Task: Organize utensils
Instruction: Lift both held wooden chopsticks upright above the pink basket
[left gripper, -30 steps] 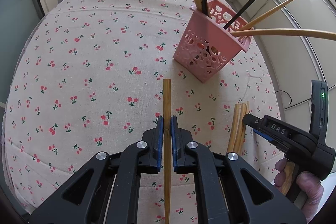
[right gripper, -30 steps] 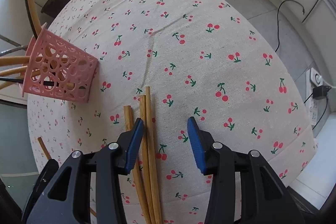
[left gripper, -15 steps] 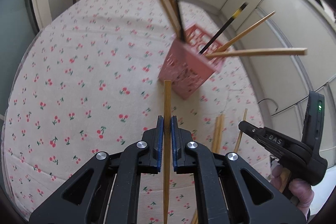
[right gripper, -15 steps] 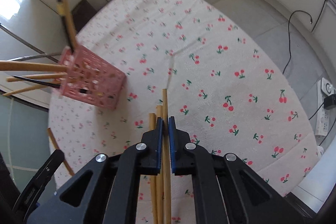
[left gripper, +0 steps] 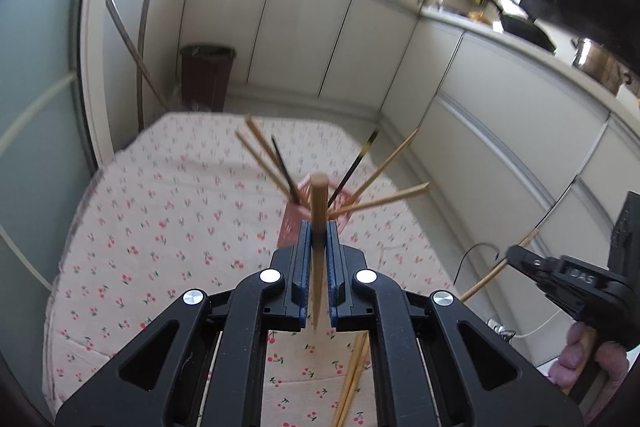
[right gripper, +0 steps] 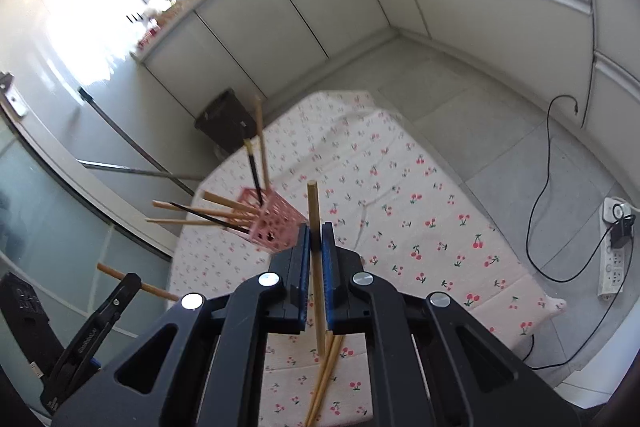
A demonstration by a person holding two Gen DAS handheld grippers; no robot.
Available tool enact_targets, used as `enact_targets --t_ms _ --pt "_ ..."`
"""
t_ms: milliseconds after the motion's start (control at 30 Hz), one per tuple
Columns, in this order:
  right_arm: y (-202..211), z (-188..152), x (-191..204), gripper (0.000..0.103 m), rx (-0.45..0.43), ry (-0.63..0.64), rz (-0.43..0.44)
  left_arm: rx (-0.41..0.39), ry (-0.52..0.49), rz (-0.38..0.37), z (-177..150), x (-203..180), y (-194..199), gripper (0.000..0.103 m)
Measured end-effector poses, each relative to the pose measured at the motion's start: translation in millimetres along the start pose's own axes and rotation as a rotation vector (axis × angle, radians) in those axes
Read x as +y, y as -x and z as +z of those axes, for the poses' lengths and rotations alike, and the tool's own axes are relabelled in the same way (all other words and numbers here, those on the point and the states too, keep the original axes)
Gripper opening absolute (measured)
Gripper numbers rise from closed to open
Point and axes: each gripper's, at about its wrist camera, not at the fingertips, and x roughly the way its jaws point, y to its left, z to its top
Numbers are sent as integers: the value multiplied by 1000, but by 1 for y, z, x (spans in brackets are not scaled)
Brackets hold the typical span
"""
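Both grippers up, a chopstick in each!
Left gripper [left gripper: 316, 247] fingers clamp a wooden chopstick [left gripper: 319, 211] above the pink holder [right gripper: 276, 227]; right gripper [right gripper: 315, 251] fingers pinch another chopstick [right gripper: 314, 223]. Two loose chopsticks [right gripper: 326, 375] lie on the cherry-print counter [right gripper: 420, 211].

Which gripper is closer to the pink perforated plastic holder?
Probably left: the left gripper has the holder straight ahead behind its wooden chopstick; the right gripper sees it off to its left.

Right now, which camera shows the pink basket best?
The right wrist view: the pink basket shows its holed side and corner. In the left wrist view the basket is mostly hidden behind the left tongs and their chopstick.
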Motion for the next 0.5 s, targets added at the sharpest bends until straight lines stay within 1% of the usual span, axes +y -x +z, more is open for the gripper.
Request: enact_targets --t_ms 100,267,367,500 --pt "34 13 8 6 -75 8 34 -45 0 -13 13 -7 16 7" --pt "80 53 32 6 -209 22 134 -131 -4 -42 45 -19 42 6" --pt "95 80 52 6 -282 42 173 -164 -6 -51 68 -25 48 6" --pt "104 109 75 6 -368 31 222 -230 -24 -16 95 -34 48 6"
